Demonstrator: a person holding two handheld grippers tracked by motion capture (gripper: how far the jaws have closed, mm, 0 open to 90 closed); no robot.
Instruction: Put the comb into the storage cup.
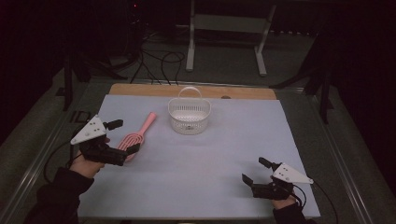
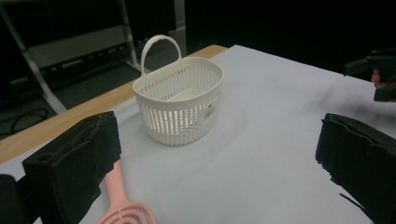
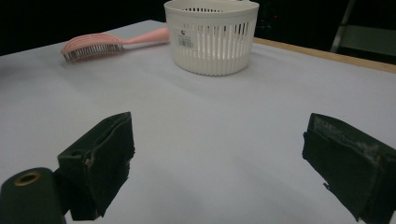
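The left tool (image 1: 125, 136), jaws spread, hovers over the pink slotted plastic hairbrush (image 1: 135, 136): probably light, stiff and slick, best pinched across its narrow handle.

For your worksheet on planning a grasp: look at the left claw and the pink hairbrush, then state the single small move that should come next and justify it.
Probably lower the left claw a little and shut it on the pink hairbrush. Its jaws stand open right over the brush head, which lies flat on the table just left of the white basket. The right claw rests open, far off.
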